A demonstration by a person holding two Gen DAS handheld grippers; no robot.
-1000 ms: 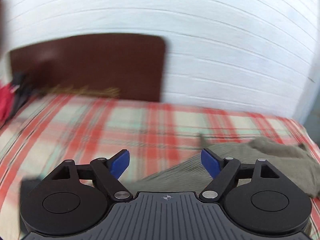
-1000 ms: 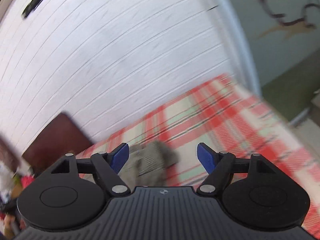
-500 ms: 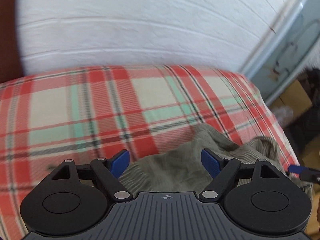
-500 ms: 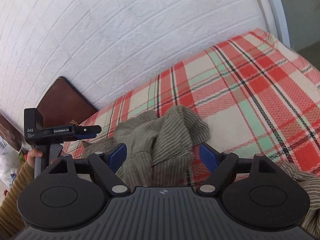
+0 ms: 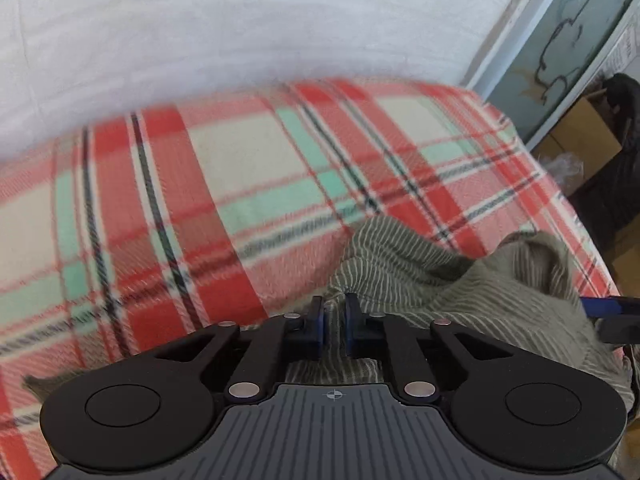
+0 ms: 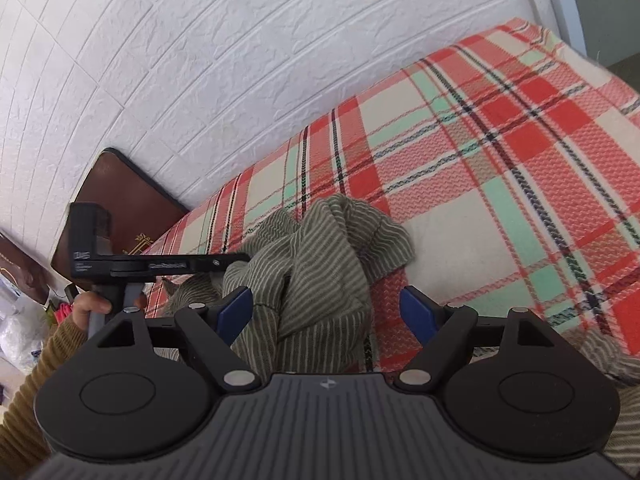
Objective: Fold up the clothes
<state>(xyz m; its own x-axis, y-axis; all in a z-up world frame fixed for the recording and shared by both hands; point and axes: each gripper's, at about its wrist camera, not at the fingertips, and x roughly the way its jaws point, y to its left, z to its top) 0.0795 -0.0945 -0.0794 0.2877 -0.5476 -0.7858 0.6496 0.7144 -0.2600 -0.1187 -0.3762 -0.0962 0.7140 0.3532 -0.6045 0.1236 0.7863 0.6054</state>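
The left gripper (image 5: 334, 320), blurred, has just clamped the crumpled striped garment (image 5: 460, 276) on the plaid blanket (image 5: 224, 184); right gripper (image 6: 326, 316) gapes over it, holding nothing

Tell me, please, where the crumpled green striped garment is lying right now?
The striped garment lies bunched on the plaid blanket, below the white brick wall in the right wrist view, between the left gripper pinching its edge and the open right gripper.

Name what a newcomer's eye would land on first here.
The bold red, cream and mint plaid blanket covering the bed under the white brick wall. On it lies a crumpled olive striped garment, its edge pinched in the closed left hand-held gripper, while the right hand-held gripper gapes open over it.
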